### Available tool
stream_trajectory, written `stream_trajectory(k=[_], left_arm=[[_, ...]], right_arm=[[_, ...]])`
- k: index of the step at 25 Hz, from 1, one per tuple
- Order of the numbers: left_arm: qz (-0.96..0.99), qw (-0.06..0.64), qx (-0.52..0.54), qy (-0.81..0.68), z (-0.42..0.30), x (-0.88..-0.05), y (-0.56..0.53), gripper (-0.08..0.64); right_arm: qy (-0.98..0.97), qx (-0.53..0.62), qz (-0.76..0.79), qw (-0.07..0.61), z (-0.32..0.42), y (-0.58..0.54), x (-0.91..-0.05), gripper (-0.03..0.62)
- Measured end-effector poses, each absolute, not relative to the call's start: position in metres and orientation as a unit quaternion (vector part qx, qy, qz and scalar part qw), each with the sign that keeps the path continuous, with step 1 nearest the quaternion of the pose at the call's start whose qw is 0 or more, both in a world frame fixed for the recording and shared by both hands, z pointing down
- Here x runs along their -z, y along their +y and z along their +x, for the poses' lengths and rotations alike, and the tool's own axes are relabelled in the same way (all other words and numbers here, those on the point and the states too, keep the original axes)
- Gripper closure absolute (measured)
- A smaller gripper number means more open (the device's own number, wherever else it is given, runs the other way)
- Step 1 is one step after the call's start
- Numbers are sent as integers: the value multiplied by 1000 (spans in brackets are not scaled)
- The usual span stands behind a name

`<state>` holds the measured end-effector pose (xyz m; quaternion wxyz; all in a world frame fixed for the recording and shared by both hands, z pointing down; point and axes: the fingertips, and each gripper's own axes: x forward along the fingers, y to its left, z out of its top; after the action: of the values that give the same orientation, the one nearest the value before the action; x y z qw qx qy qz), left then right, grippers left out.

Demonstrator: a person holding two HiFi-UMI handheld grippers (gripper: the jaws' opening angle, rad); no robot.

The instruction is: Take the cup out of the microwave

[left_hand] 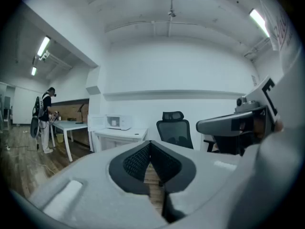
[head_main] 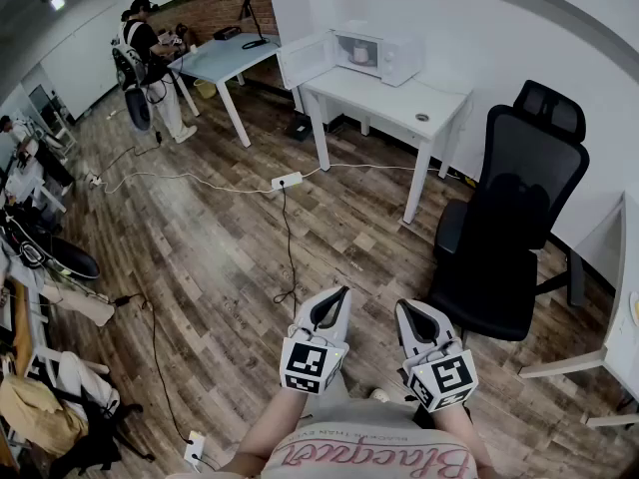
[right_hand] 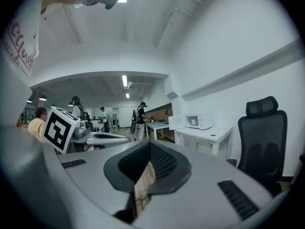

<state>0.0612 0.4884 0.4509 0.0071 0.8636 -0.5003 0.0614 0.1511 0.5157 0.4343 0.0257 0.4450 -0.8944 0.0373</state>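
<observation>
The cup (head_main: 359,55) is showing as a small pale shape inside the microwave (head_main: 377,54), whose door is standing open, at the upper centre of the head view. It is sitting well apart from both grippers at the lower centre. The left gripper (head_main: 339,295) and the right gripper (head_main: 403,309) are each holding their jaws pressed together, with nothing between them.

The head view alone is showing a power strip (head_main: 287,181) and its cable on the floor. The right gripper view alone is showing several people far back in the room.

The microwave is resting on a white desk (head_main: 399,98), beside a black office chair (head_main: 514,228), over a wood-plank floor (head_main: 220,238).
</observation>
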Motion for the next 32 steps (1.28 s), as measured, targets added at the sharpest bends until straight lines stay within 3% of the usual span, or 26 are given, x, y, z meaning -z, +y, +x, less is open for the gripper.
stream_trajectory(k=[15, 32], left_arm=[[886, -30, -32, -461, 24, -415, 434, 555], [887, -31, -20, -460, -101, -396, 287, 555]], right_arm=[[-883, 25, 467, 38, 90, 465, -404, 581], [-869, 38, 492, 27, -27, 306, -378, 581]])
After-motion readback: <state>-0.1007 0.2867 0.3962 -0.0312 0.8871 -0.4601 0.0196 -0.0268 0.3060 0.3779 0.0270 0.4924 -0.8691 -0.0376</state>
